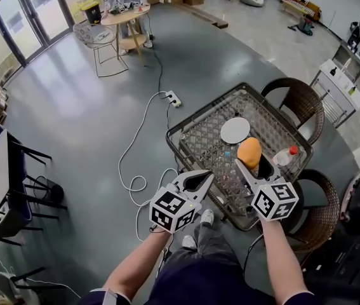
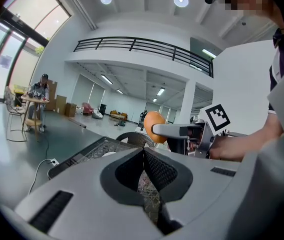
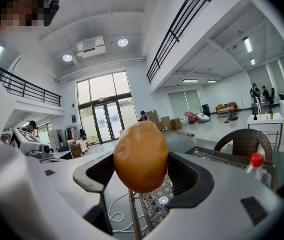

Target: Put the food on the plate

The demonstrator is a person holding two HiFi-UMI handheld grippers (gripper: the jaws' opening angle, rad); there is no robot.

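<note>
An orange, egg-shaped piece of food is pinched between the jaws of my right gripper, held above the near right part of the glass-topped table. In the right gripper view the food fills the gap of that gripper. A round white plate lies on the table just beyond the food. My left gripper hovers at the table's near edge, left of the right one. Its jaws are shut with nothing between them. The left gripper view shows the held food from the side.
A plastic bottle with a red cap stands on the table right of the food. Two wicker chairs flank the table's right side. A power strip with white cable lies on the grey floor to the left.
</note>
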